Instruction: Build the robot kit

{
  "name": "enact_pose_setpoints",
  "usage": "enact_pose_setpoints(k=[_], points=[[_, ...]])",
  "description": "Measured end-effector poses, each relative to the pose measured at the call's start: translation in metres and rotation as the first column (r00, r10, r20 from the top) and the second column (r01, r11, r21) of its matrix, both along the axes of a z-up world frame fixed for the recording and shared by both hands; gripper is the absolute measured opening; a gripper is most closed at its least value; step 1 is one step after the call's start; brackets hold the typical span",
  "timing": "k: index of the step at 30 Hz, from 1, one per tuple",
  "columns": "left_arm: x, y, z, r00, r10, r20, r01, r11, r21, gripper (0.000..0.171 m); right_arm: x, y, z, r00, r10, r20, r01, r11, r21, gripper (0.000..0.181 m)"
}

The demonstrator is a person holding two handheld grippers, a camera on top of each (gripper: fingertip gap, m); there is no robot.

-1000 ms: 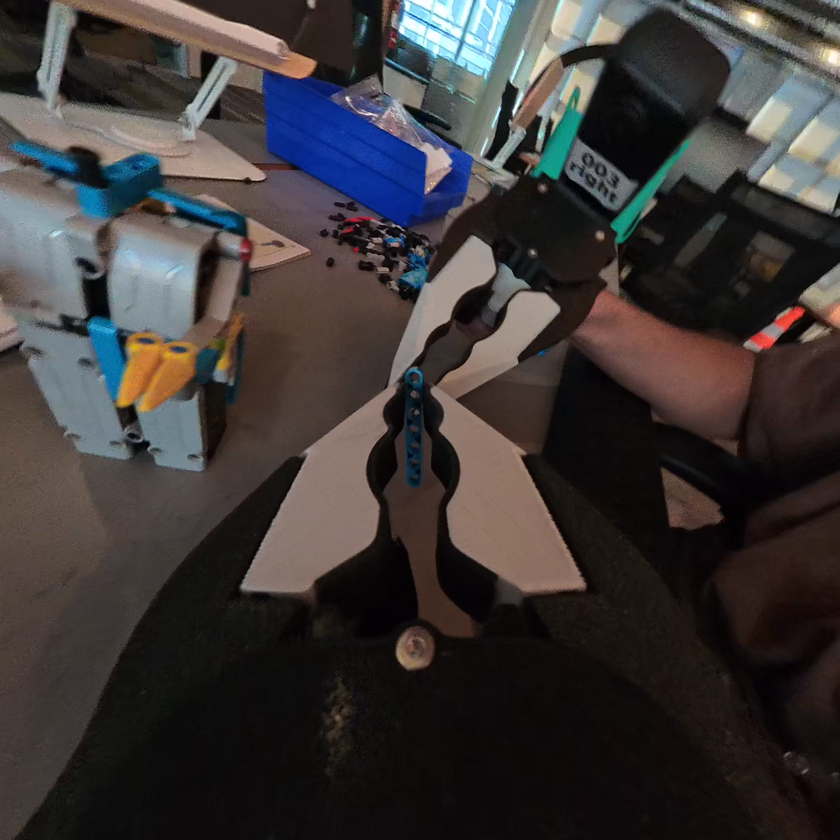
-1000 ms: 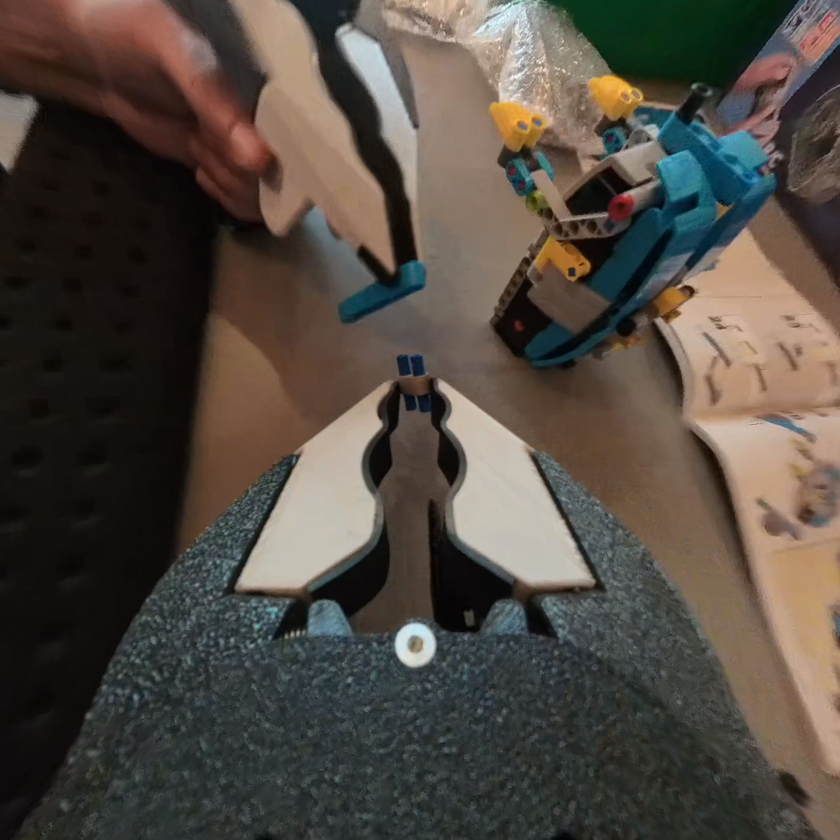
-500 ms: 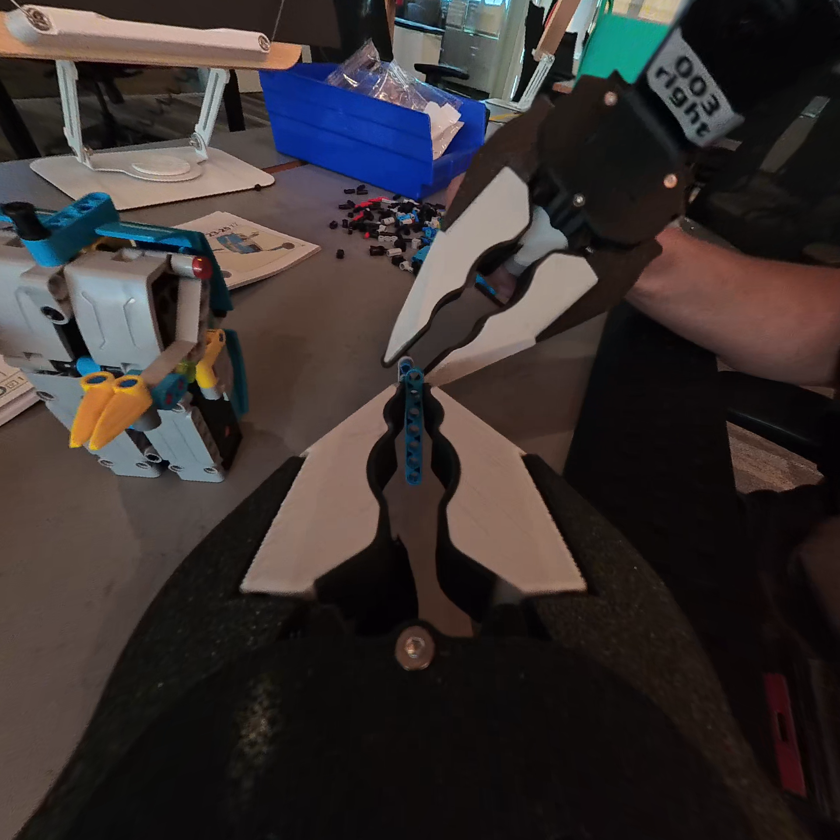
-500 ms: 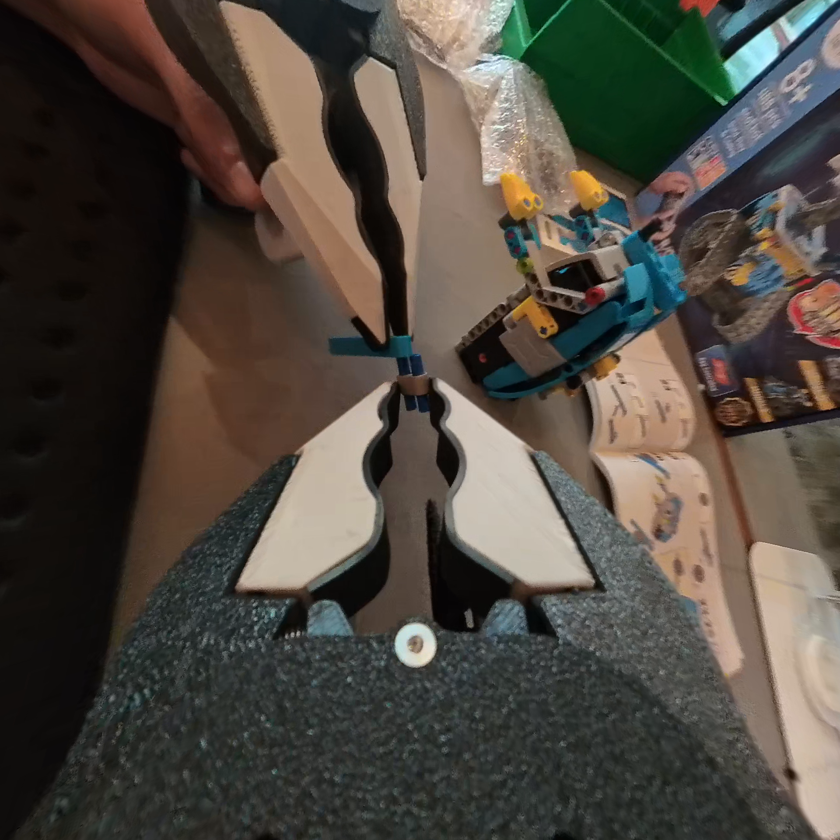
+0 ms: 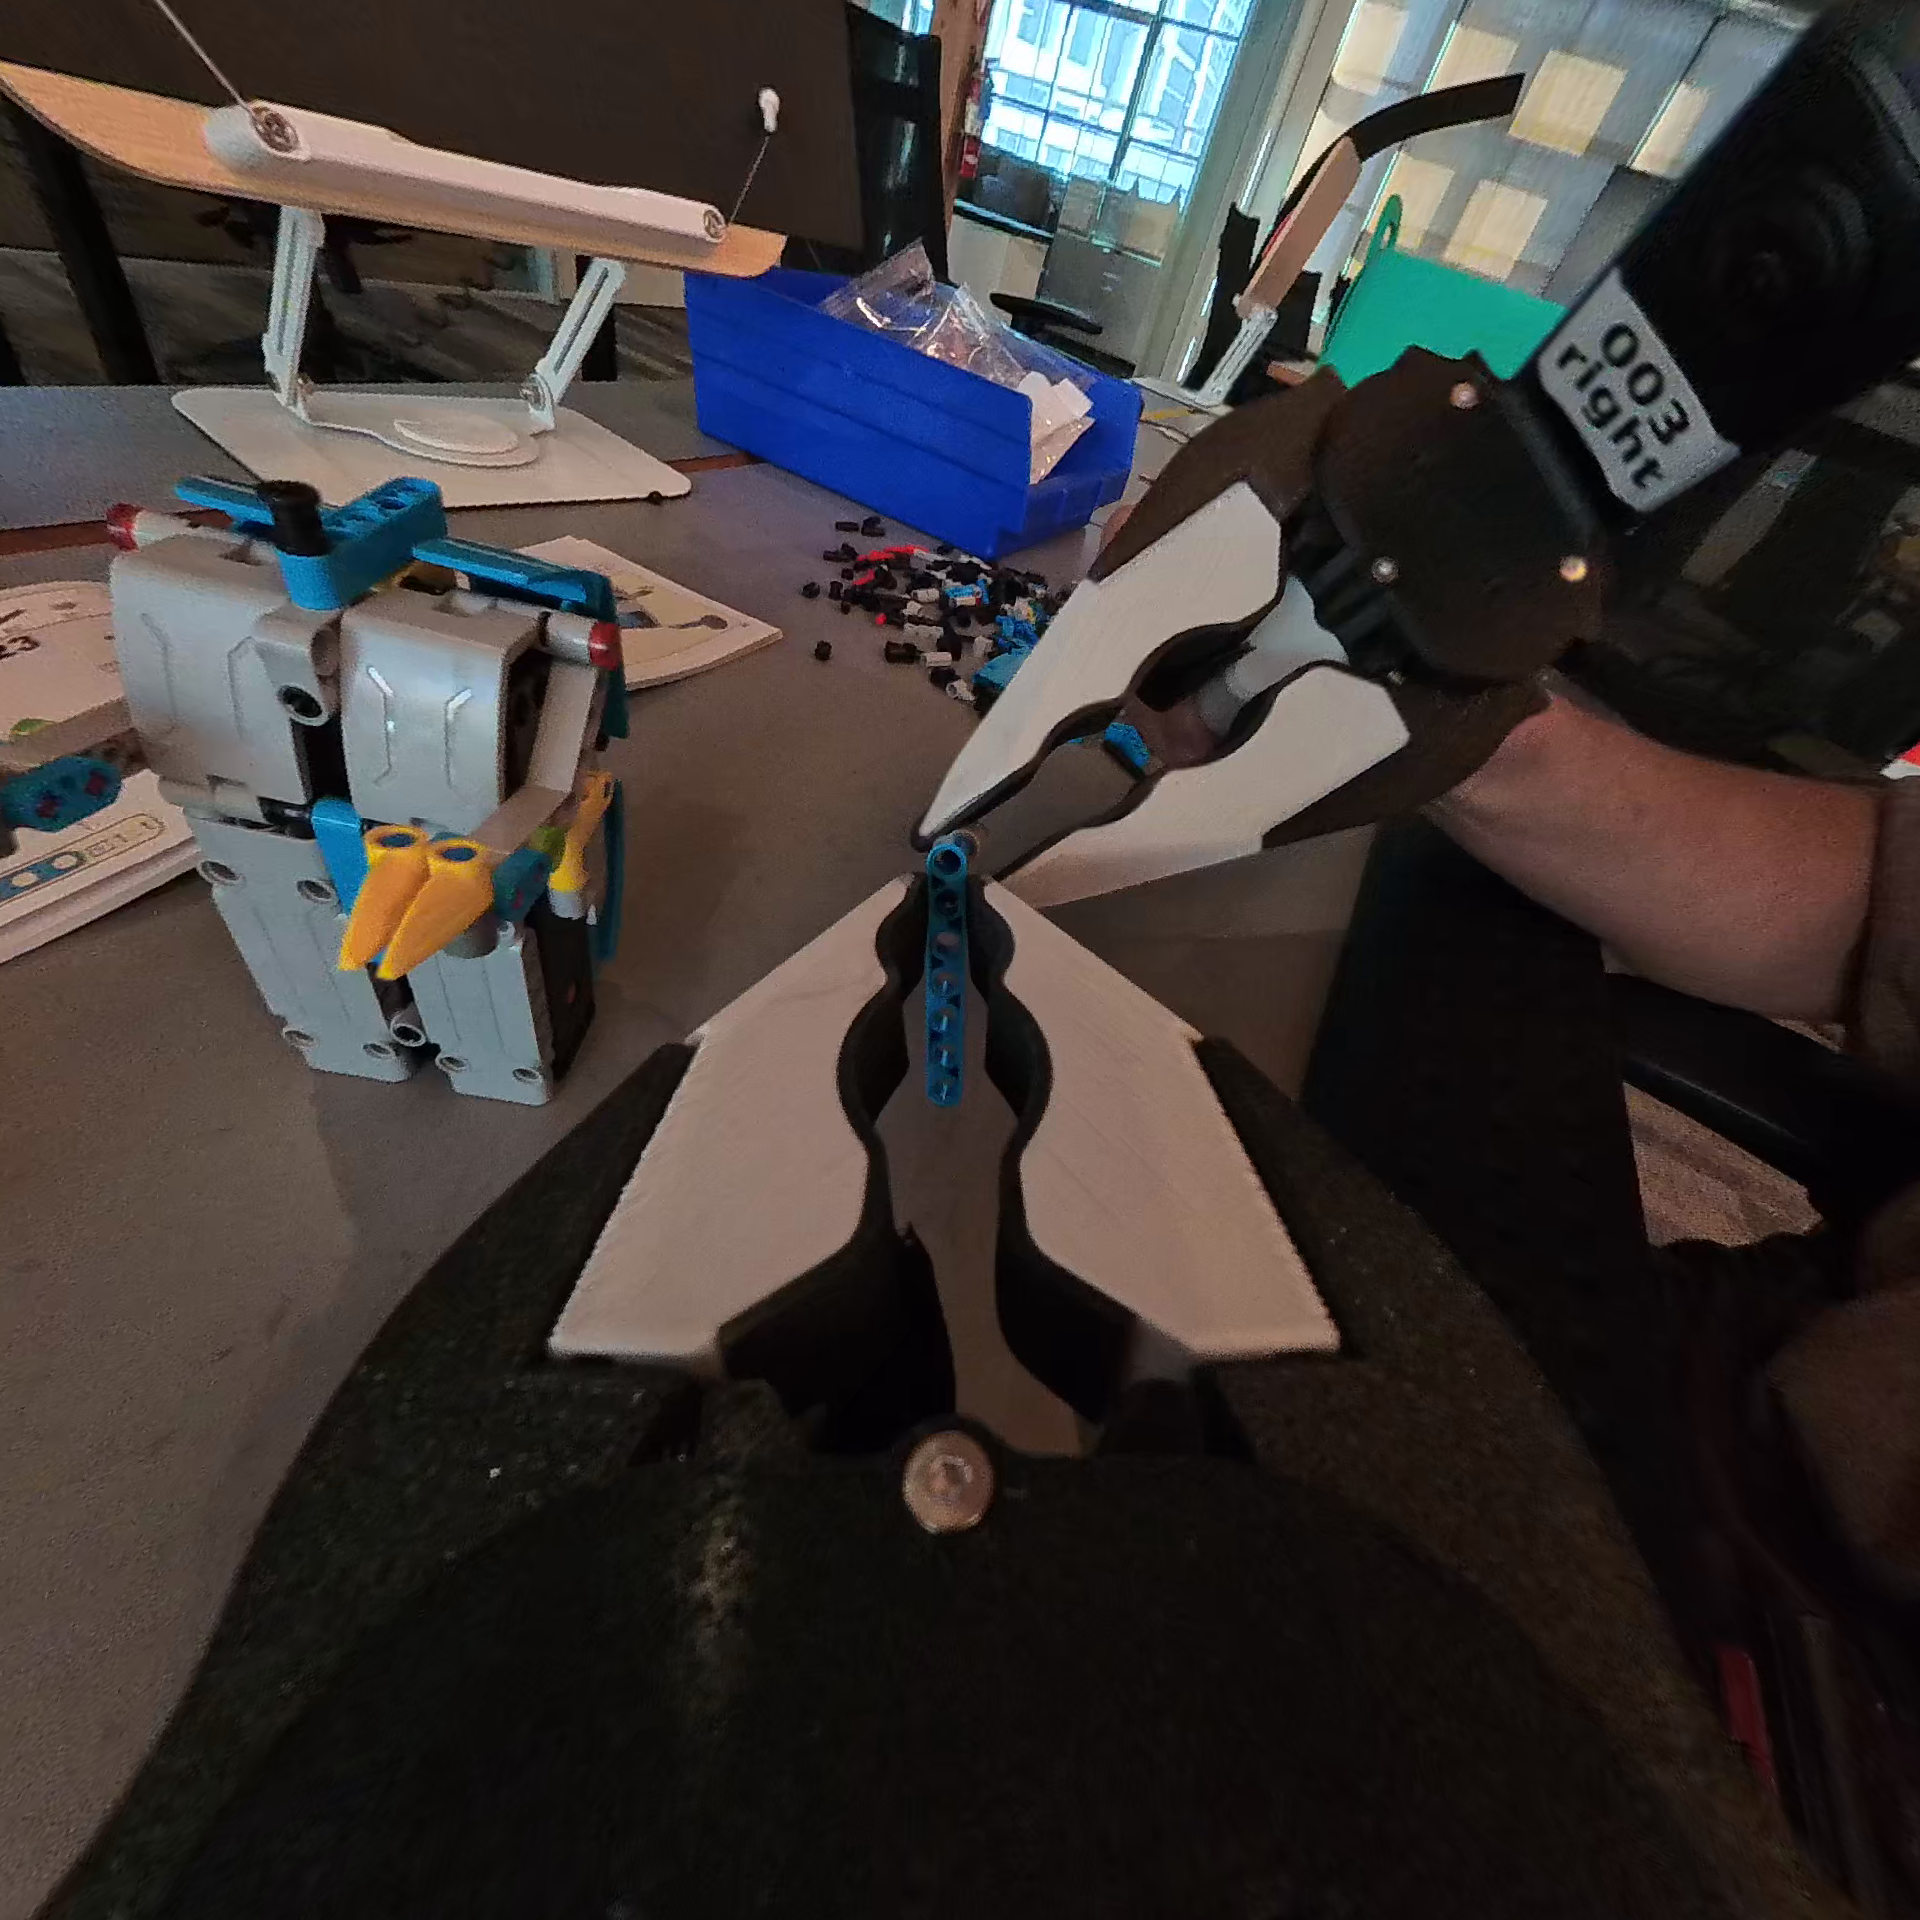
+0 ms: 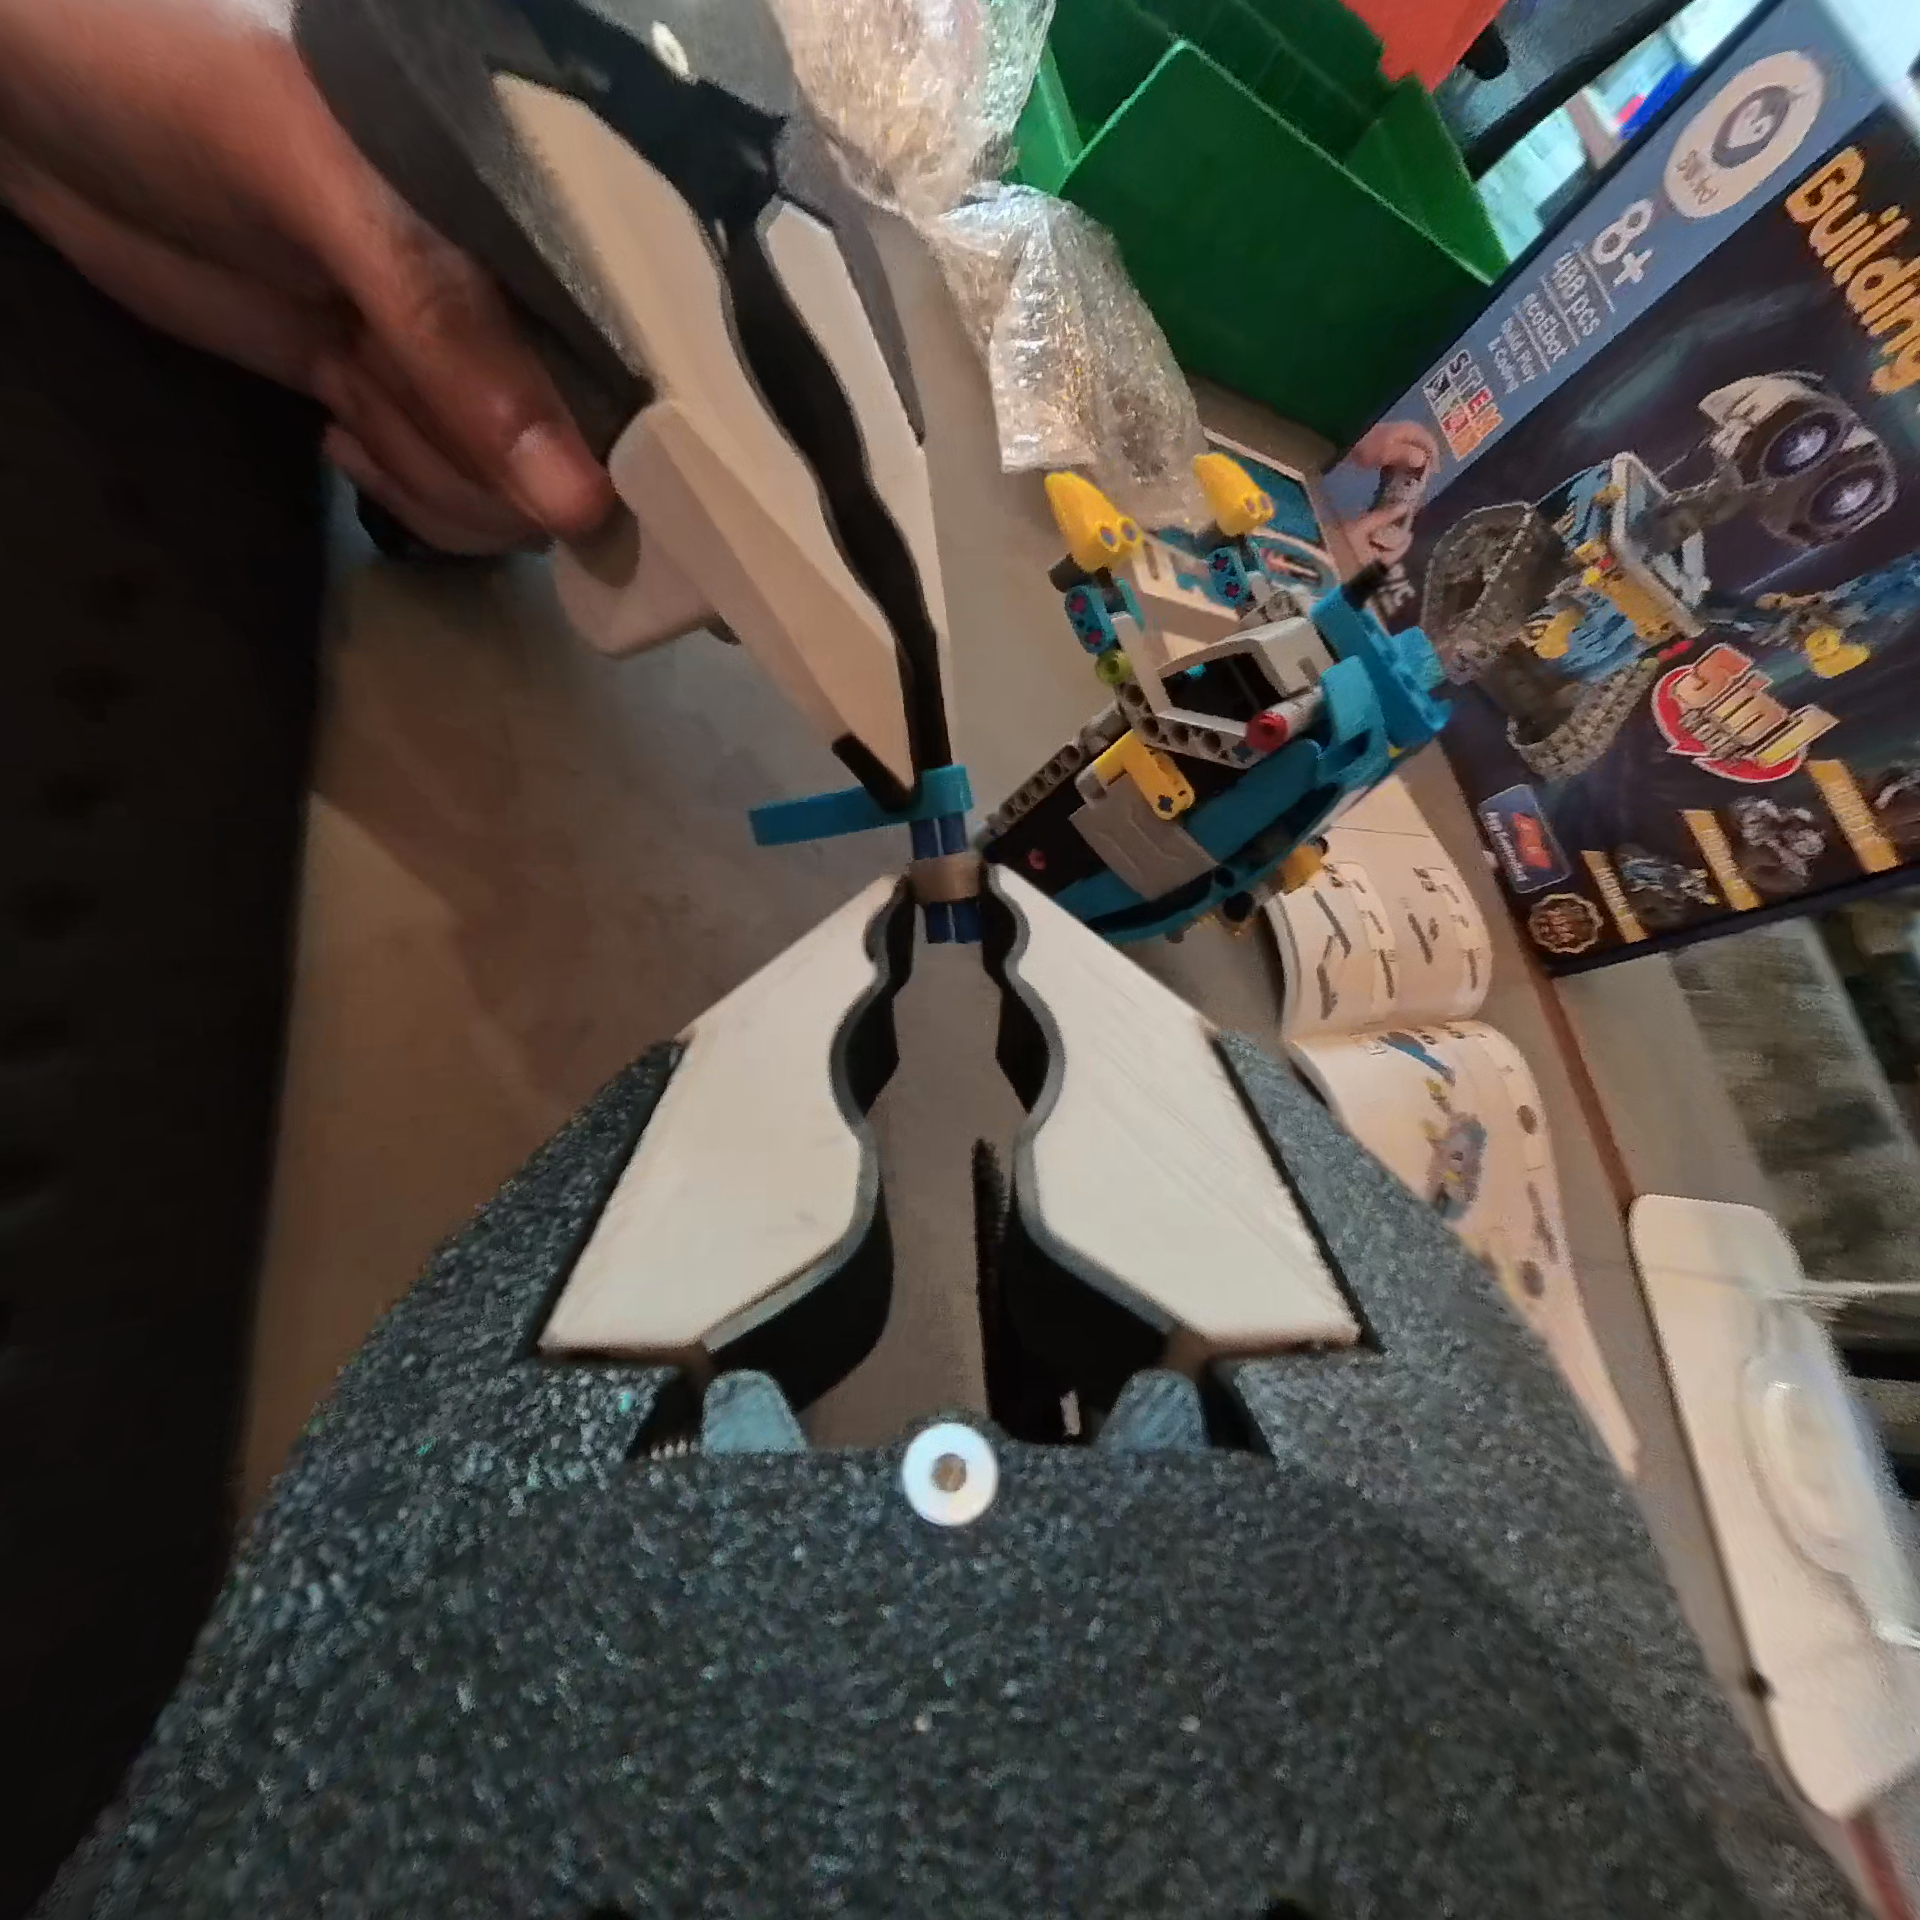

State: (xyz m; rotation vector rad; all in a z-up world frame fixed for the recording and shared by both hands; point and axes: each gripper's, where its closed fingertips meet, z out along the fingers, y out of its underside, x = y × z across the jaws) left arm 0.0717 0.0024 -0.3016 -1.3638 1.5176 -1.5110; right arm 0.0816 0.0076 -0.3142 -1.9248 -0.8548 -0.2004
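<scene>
Blue perforated plastic beam [image 5: 943,987], thin and flat, sits clamped between the left gripper's [image 5: 943,894] white wedge fingers above the grey tabletop [image 5: 156,1195]. Right gripper [image 6: 943,902] pinches a small blue-and-tan pin [image 6: 943,883], its tip touching the beam's end. Blocky grey brick robot model [image 5: 364,790] stands nearby.

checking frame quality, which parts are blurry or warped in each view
Left wrist view: sharp on the blue beam, wide-angle bending at the edges, bright windows. Right wrist view: the hand and white stand smear with motion blur.
</scene>
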Motion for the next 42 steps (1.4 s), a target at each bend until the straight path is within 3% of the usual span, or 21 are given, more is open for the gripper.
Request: enact_pose_setpoints(k=[5,10,14,16,19,24,29,35,42], points=[[-0.005,-0.011,0.002,0.997,-0.078,0.02,0.078,0.997,0.004,0.006,-0.007,-0.012,0.003,0.983,0.079,-0.163,-0.089,0.995,-0.051,0.012],[-0.008,-0.024,0.001,0.988,-0.154,0.01,0.154,0.988,-0.01,0.007,-0.015,-0.026,0.012,0.916,0.16,-0.369,-0.202,0.976,-0.079,0.008],[-0.004,-0.021,-0.009,0.993,-0.111,-0.042,0.113,0.992,0.051,0.007,-0.009,-0.023,0.002,0.966,0.125,-0.228,-0.15,0.984,-0.097,0.008],[-0.005,-0.022,-0.006,0.992,-0.125,-0.026,0.126,0.992,0.032,0.007,-0.01,-0.024,0.005,0.954,0.133,-0.27,-0.164,0.982,-0.096,0.008],[-0.008,-0.026,0.0,0.988,-0.154,0.011,0.154,0.988,0.02,0.007,-0.014,-0.028,0.01,0.898,0.153,-0.412,-0.214,0.971,-0.108,0.008],[-0.018,-0.041,0.014,0.964,-0.253,0.085,0.256,0.966,-0.023,0.006,-0.024,-0.043,0.025,0.7,0.176,-0.692,-0.378,0.914,-0.15,0.008],[-0.024,-0.046,0.019,0.946,-0.305,0.114,0.311,0.949,-0.044,0.006,-0.031,-0.05,0.031,0.696,0.218,-0.684,-0.419,0.897,-0.14,0.008],[-0.023,-0.047,0.017,0.945,-0.312,0.099,0.318,0.947,-0.051,0.006,-0.03,-0.051,0.027,0.725,0.214,-0.655,-0.414,0.895,-0.166,0.008],[-0.022,-0.045,0.017,0.952,-0.286,0.108,0.291,0.956,-0.033,0.006,-0.03,-0.049,0.024,0.701,0.192,-0.687,-0.415,0.893,-0.174,0.007]])
